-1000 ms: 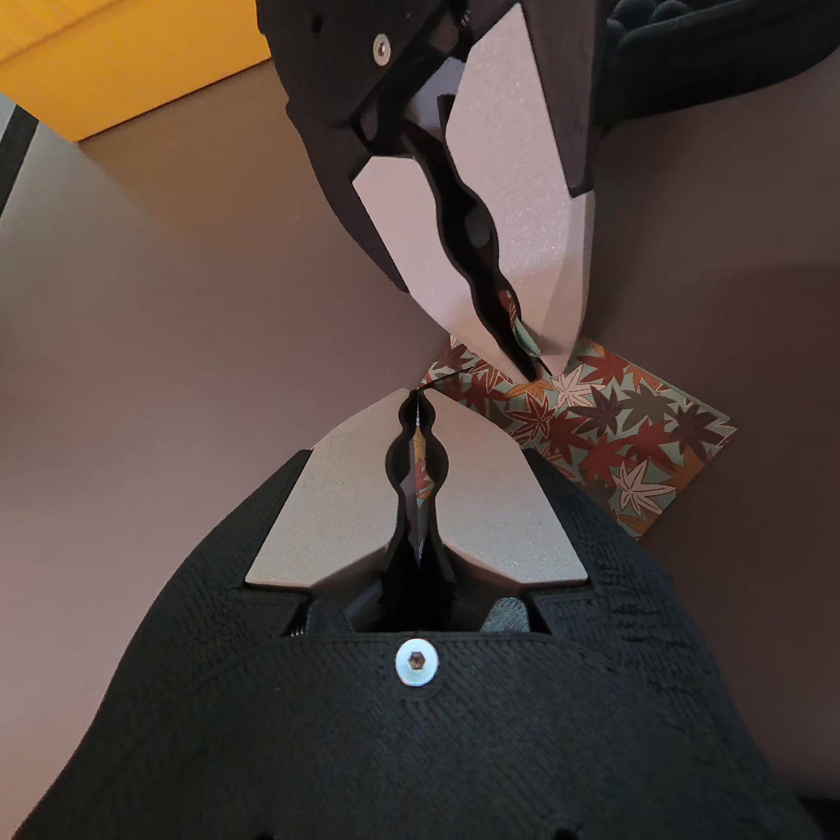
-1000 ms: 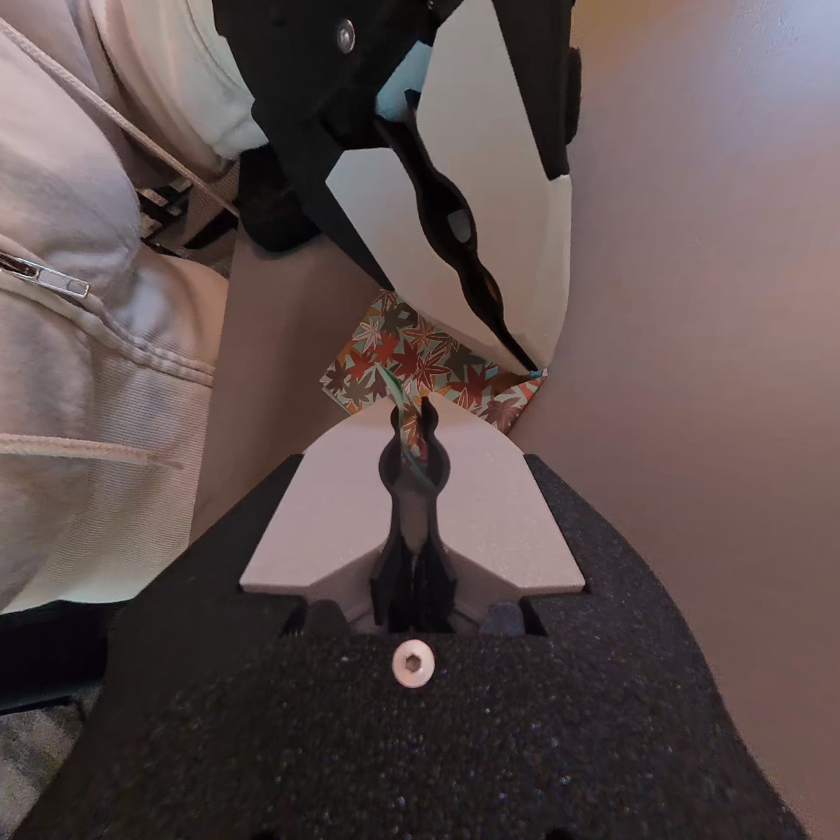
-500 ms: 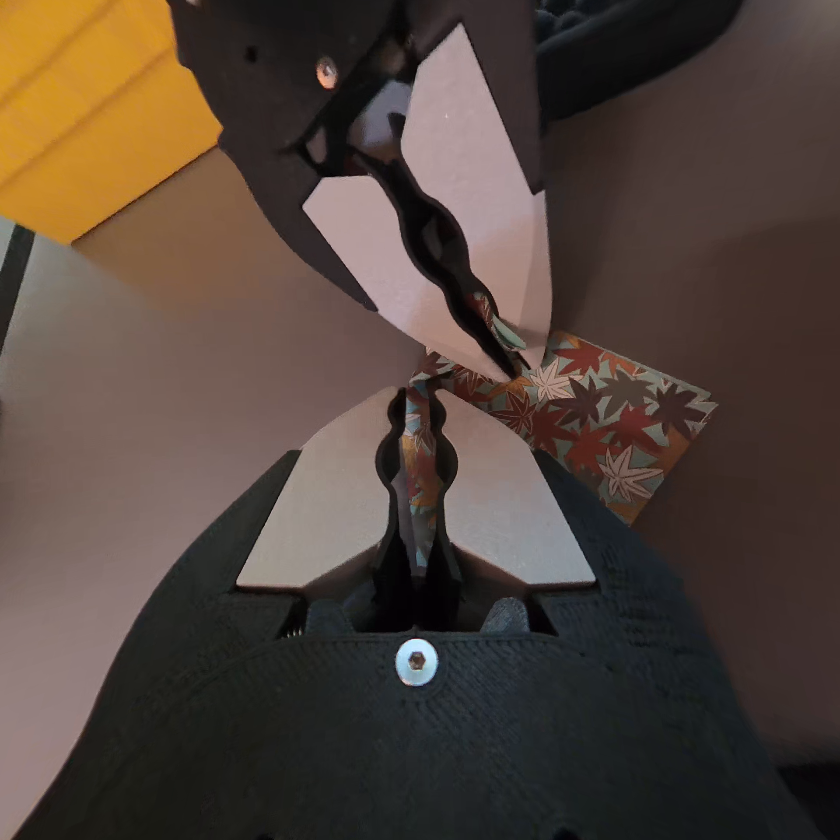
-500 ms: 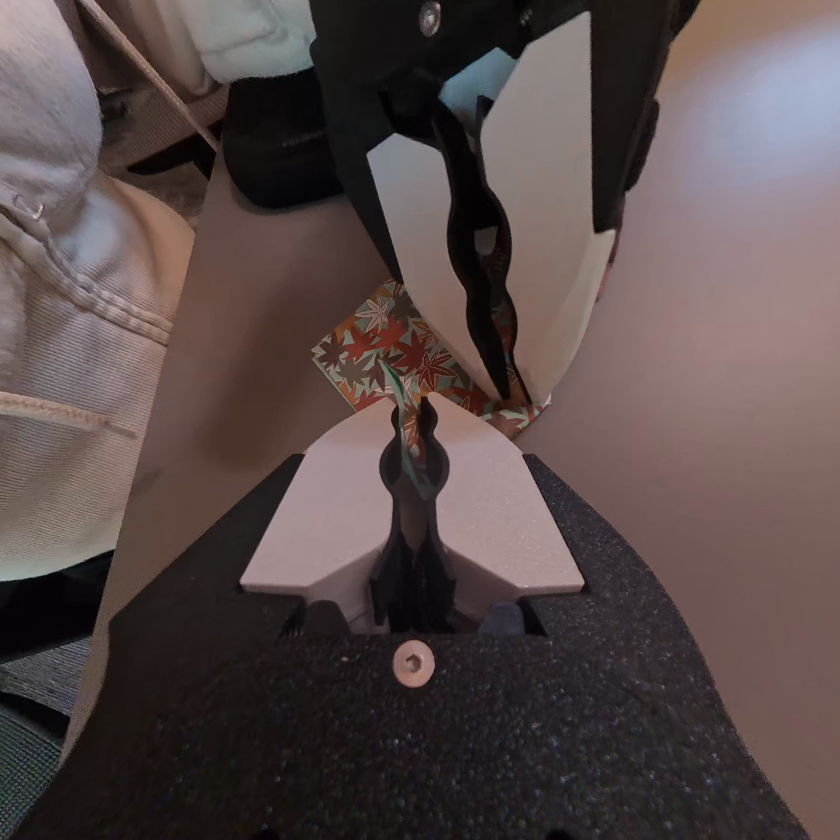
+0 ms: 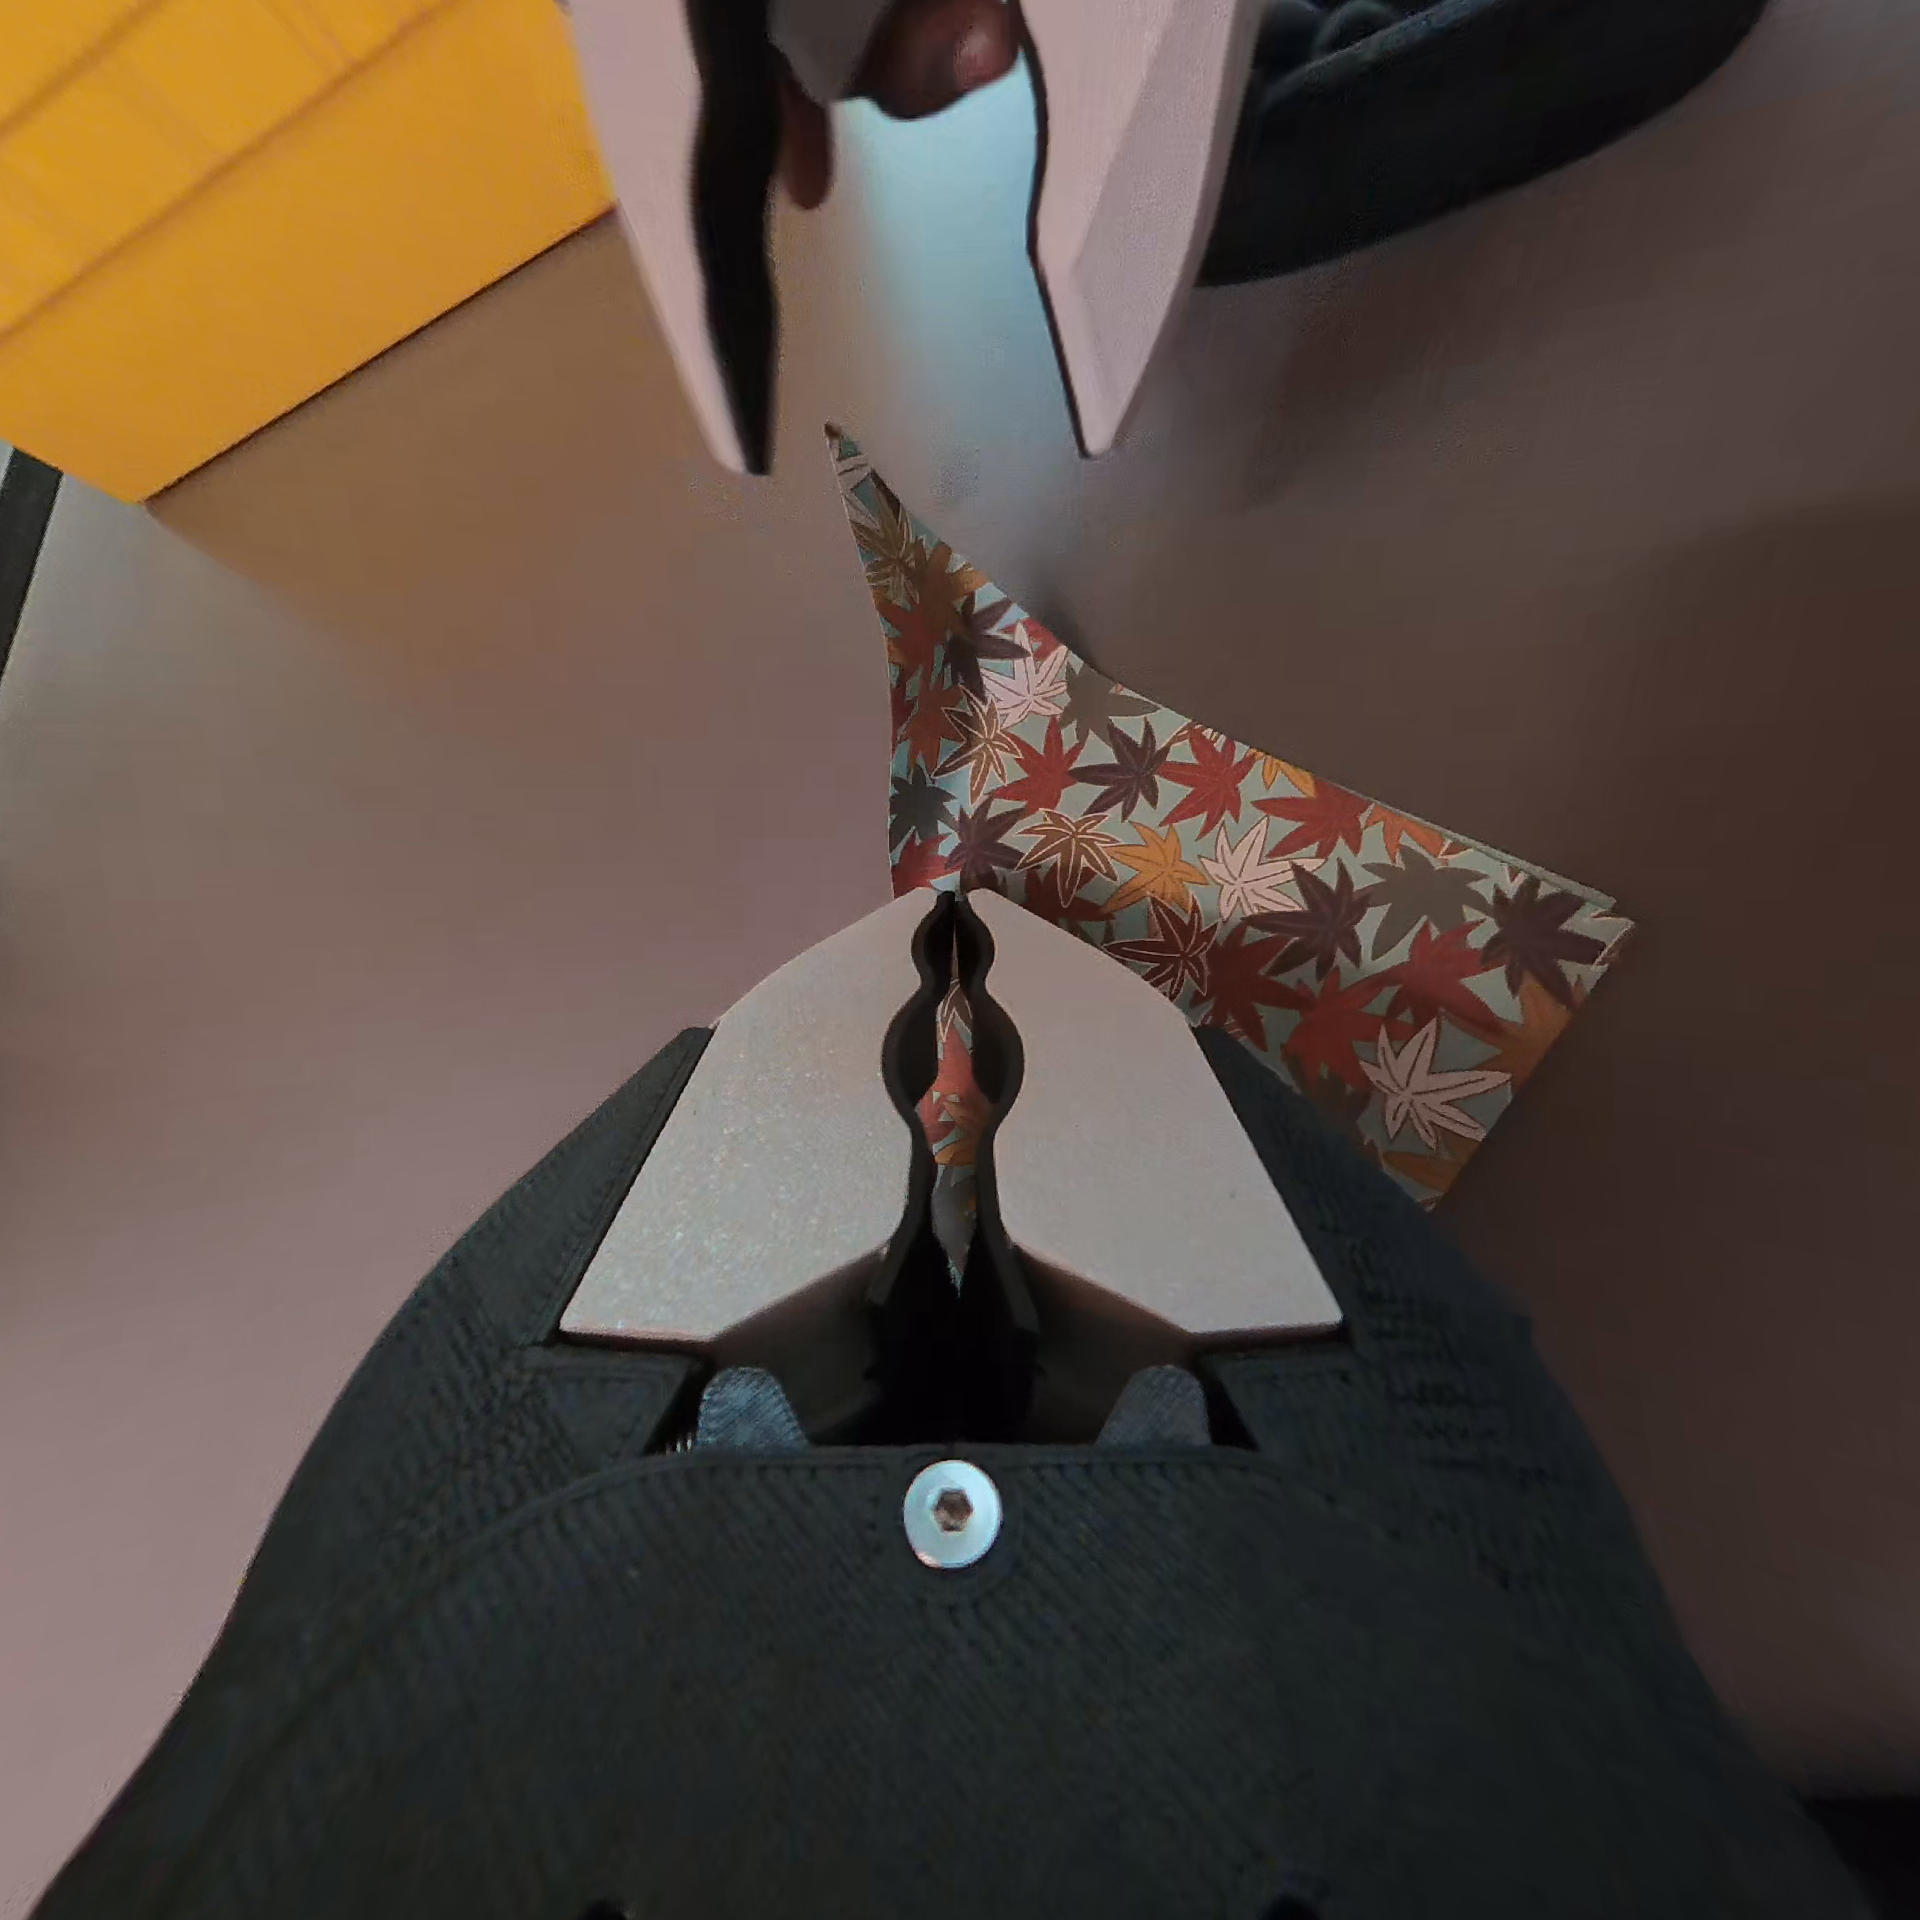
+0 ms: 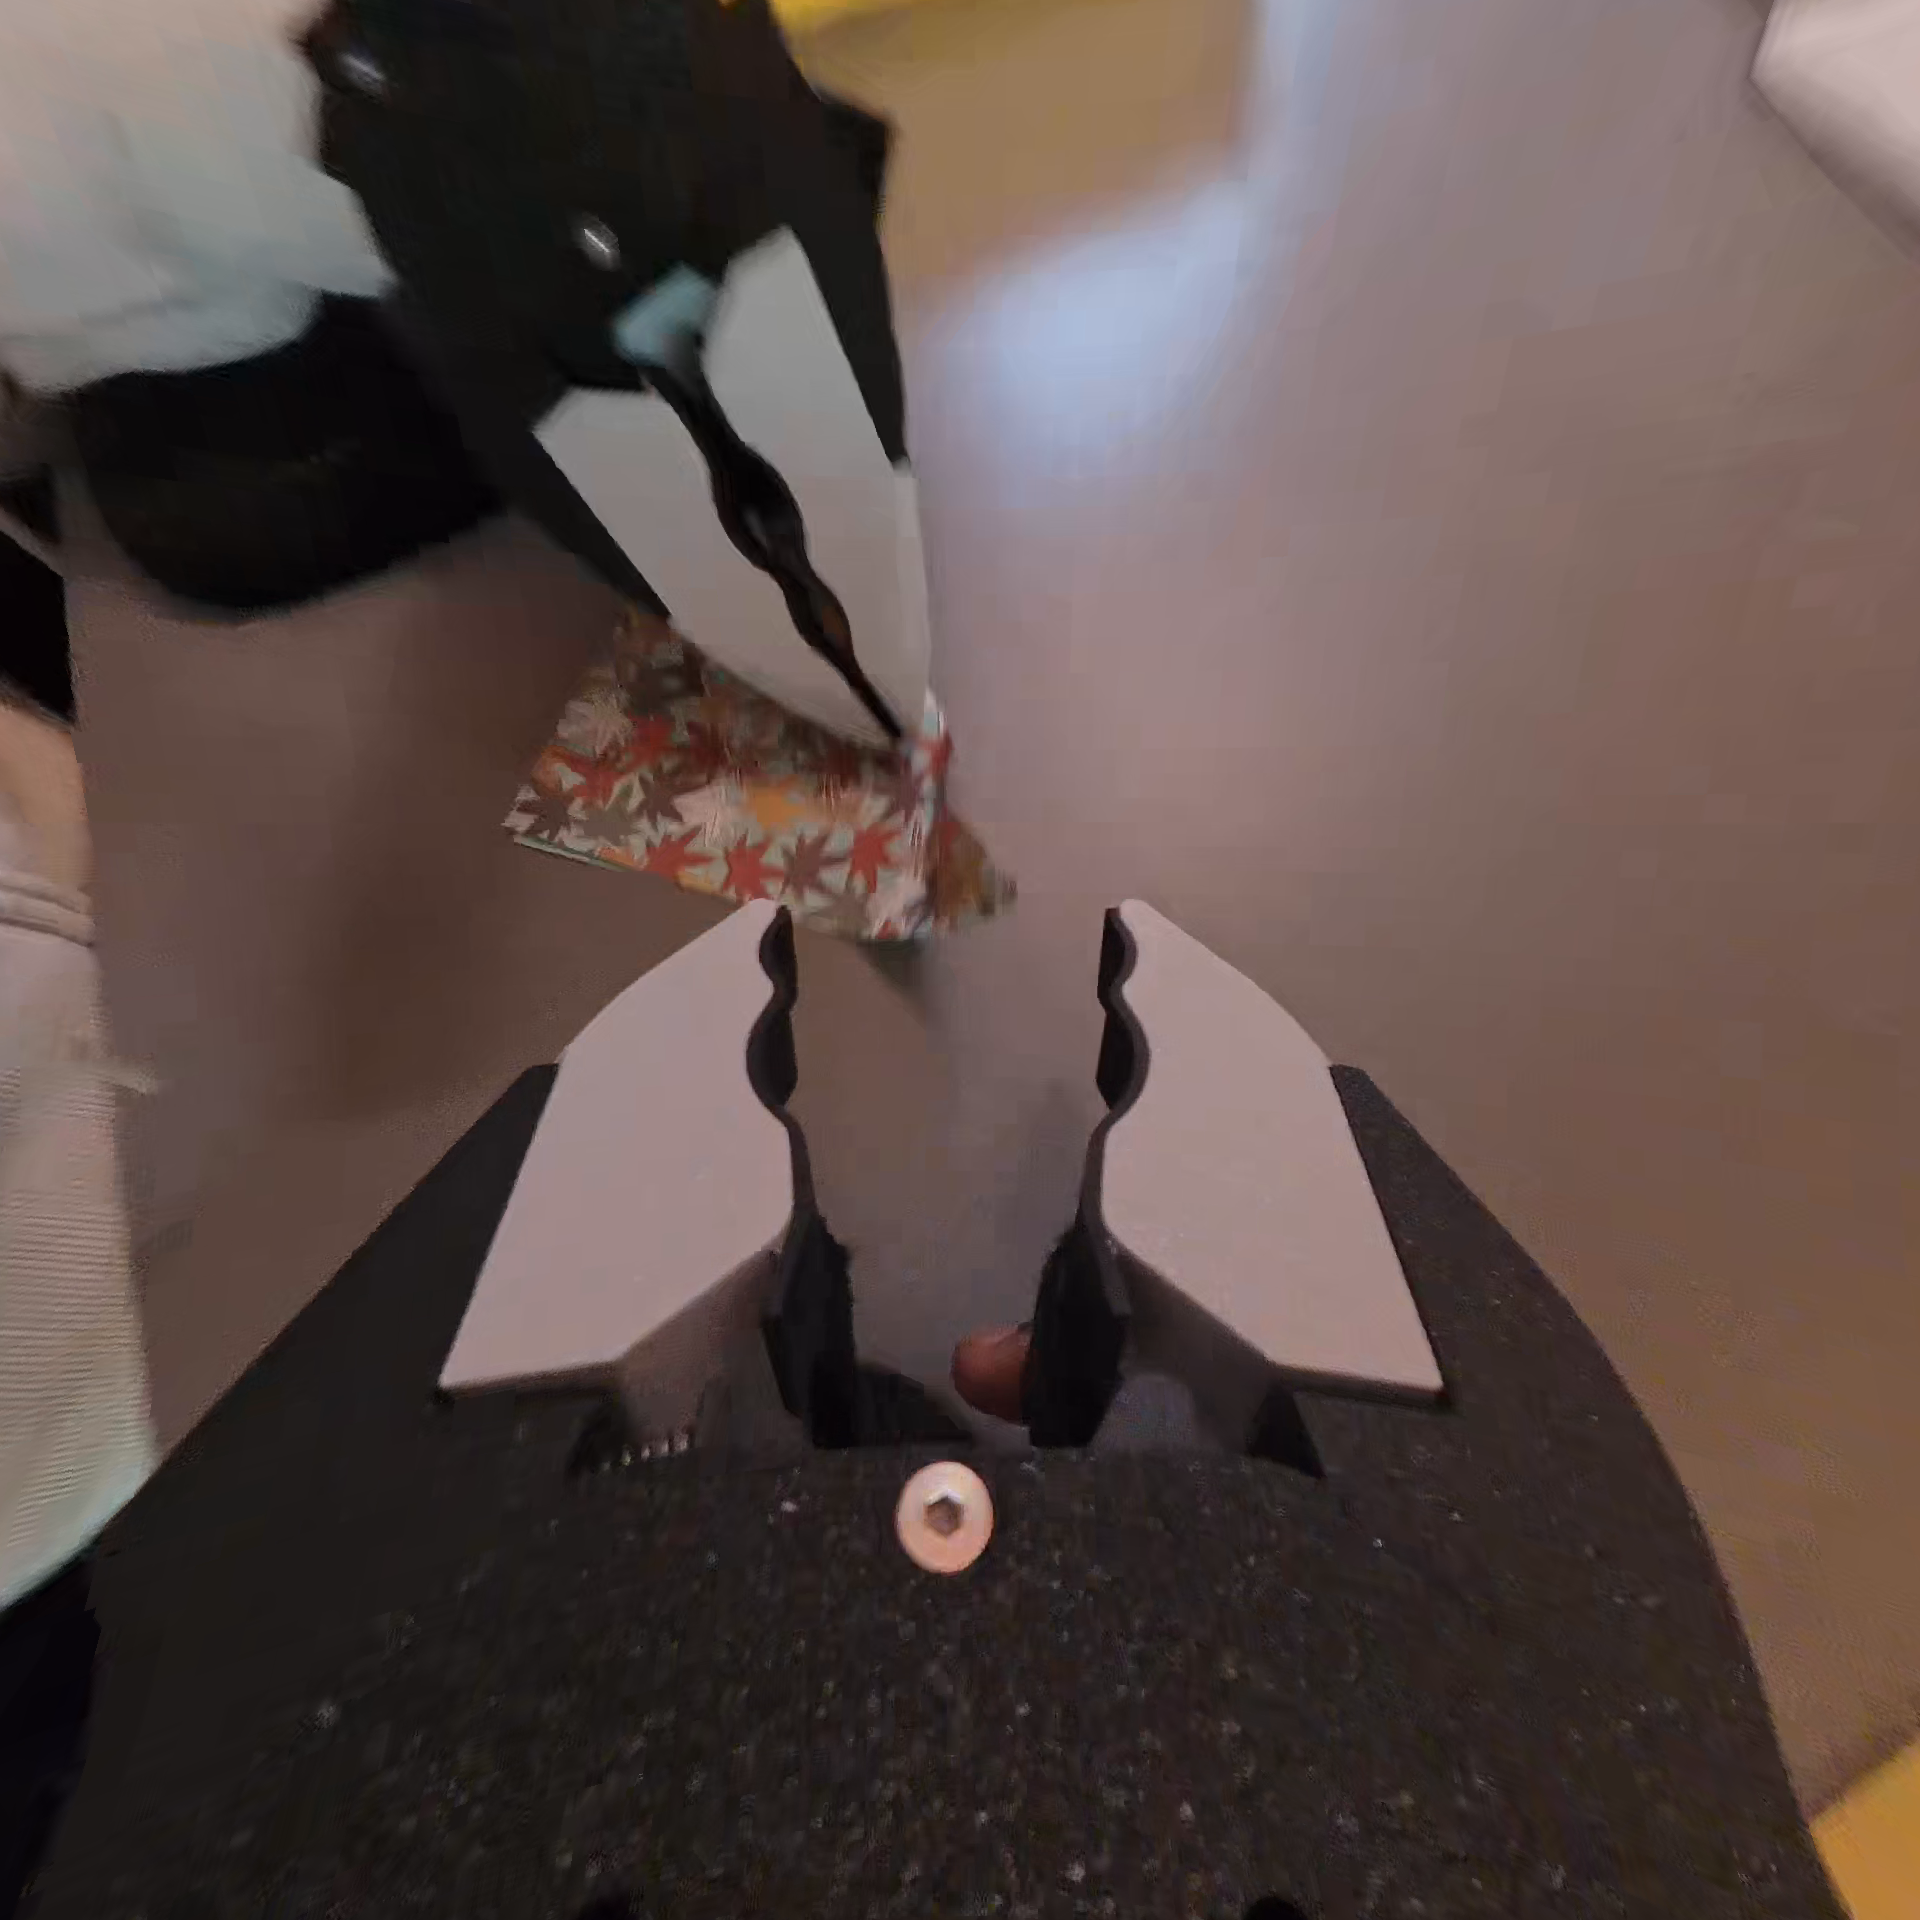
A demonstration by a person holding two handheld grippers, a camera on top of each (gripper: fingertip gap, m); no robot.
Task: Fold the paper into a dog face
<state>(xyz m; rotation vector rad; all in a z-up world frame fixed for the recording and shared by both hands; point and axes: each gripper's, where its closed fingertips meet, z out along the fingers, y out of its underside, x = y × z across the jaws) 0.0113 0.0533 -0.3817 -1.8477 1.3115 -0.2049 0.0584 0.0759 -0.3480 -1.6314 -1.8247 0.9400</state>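
Observation:
The paper [image 5: 1195, 831] is a folded sheet printed with red, brown and white maple leaves on pale green. It rests on the brown table. My left gripper [image 5: 954, 906] is shut on the paper's near corner, and a strip of it shows between the jaws. One pointed corner of the paper stands up toward my right gripper [image 5: 920, 457], which is open just above that tip. In the right wrist view the right gripper [image 6: 945, 920] is open and empty, the paper [image 6: 727, 821] lies just beyond it, and the left gripper [image 6: 902, 727] pinches the paper's far corner.
A yellow box [image 5: 239, 218] stands at the far left of the brown table [image 5: 416, 831]. A person's pale sleeve [image 6: 156, 208] and light clothing sit at the left of the right wrist view. A white object's edge [image 6: 1849, 104] shows top right. The grippers' ends are close to 7 cm from one another.
My right gripper has opened, let go of the paper and pulled back. The freed corner now stands up. My left gripper stays shut on its corner.

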